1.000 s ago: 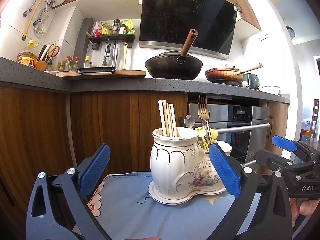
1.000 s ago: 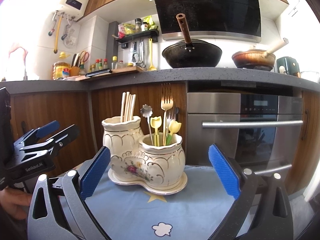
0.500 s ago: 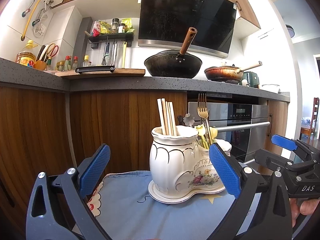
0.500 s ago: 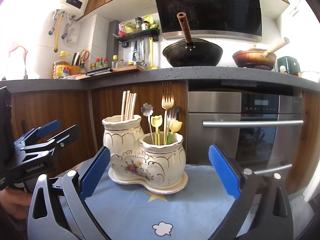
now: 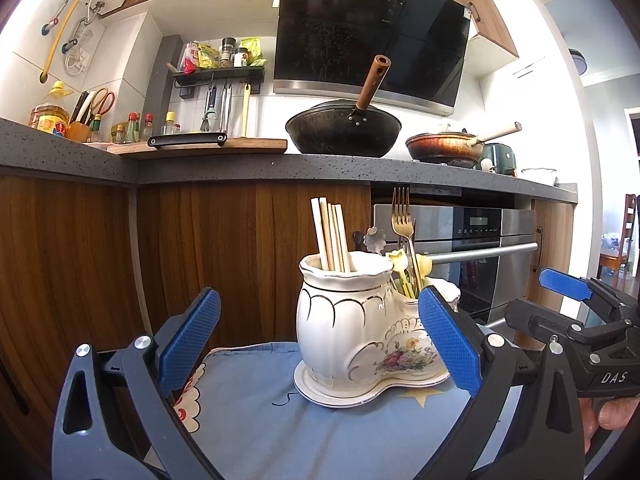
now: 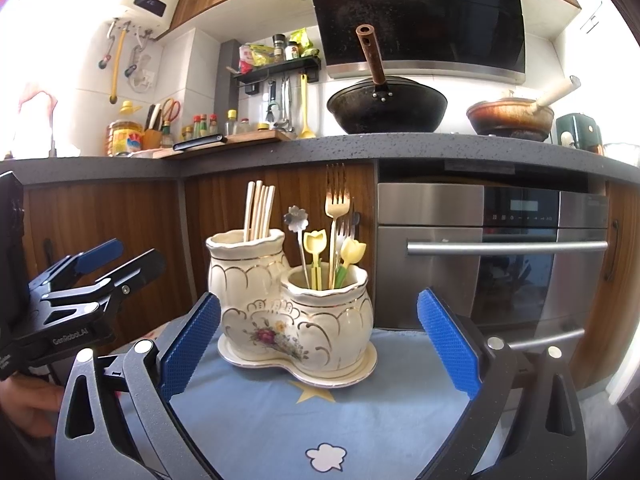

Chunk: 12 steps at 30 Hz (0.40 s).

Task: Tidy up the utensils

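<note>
Left hand-held gripper (image 5: 320, 344): wide open, empty, near the holder.
Right hand-held gripper (image 6: 320, 344): open, empty too.
Holder (image 6: 292, 312): sticks (image 6: 259, 210) in one cup, forks (image 6: 337, 216) in other, so likely sorted.

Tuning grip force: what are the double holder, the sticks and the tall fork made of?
Utensil holder: looks like glazed ceramic, glossy cream with gilt trim and floral decal.
Chopsticks: pale, matte, probably wood or bamboo.
Fork: gold-toned metal, shiny.
</note>
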Available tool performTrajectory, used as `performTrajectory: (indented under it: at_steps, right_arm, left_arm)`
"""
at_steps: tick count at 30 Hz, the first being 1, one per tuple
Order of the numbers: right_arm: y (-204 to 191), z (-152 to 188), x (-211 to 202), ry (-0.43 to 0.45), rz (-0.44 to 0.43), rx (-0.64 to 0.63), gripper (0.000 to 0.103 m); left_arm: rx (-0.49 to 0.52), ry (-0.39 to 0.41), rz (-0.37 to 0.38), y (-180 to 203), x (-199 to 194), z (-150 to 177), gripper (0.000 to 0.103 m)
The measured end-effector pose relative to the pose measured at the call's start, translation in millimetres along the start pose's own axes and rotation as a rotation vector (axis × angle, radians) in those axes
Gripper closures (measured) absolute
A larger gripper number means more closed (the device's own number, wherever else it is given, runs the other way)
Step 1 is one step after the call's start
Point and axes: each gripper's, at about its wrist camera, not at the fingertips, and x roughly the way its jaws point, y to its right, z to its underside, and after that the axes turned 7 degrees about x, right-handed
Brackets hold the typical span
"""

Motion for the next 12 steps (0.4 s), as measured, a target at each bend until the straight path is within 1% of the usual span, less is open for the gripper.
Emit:
performTrajectory:
  at_steps: [12]
  right_arm:
    - [-0.4, 0.0, -0.1, 0.0, 0.0, 0.001, 0.005]
  left_arm:
    - [0.005, -0.012, -0.003, -0.5, 1.3, -0.5, 0.005]
